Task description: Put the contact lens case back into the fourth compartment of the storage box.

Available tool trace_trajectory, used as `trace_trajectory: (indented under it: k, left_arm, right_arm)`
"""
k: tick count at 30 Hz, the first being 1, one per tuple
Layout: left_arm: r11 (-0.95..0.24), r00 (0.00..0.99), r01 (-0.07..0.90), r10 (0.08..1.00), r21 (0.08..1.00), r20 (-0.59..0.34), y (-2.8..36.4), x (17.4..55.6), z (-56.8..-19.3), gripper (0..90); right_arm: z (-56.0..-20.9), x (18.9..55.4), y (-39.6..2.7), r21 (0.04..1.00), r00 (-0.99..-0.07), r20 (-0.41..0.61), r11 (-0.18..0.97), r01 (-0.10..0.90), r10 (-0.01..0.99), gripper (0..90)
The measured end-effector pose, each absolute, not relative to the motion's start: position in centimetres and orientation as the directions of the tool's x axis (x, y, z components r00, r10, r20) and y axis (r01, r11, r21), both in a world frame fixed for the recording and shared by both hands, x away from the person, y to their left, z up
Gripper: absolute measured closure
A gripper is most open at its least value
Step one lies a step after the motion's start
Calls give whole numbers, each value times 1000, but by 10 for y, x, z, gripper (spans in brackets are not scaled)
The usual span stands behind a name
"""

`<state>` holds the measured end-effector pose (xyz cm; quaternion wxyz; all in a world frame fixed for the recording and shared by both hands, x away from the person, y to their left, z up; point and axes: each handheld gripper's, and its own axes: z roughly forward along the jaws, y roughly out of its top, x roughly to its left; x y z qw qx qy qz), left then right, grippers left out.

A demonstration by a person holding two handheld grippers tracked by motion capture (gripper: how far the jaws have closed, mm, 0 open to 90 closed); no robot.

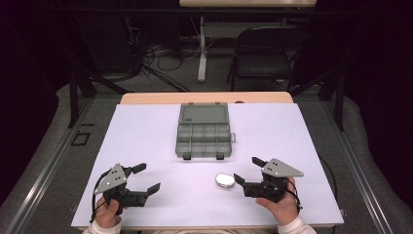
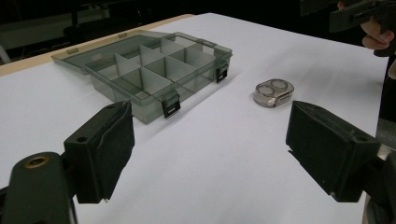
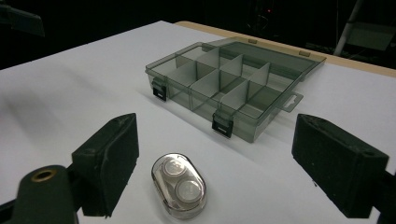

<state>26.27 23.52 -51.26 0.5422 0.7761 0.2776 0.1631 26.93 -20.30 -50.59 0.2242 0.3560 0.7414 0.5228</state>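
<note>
The case (image 3: 179,191), a small oval of clear plastic with two round cells, lies flat on the table (image 1: 146,131) just ahead of the right gripper (image 3: 215,163), between its wide-apart jaws and nearer the left one. It looks light, stiff and slick, so it may skid; its long sides seem the best hold. The left gripper (image 2: 210,149), jaws also apart and empty, faces it from farther off. Beyond stands the open box (image 3: 233,79), well clear; nothing blocks the approach.

A small oval clear case (image 3: 179,191), with what look like two round white discs inside, is lying flat on the white surface (image 1: 146,136), just beside the right claw (image 1: 243,171), near an open grey divided box (image 1: 203,131).
</note>
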Motion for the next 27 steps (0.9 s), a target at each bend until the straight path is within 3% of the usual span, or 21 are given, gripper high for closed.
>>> trace_trajectory:
  k: [27]
  left_arm:
    - [-261,791,264,609,929,-54,236,263,-514,159]
  right_arm:
    - [-508,275,-196,911,-678,60,237,337,733,154]
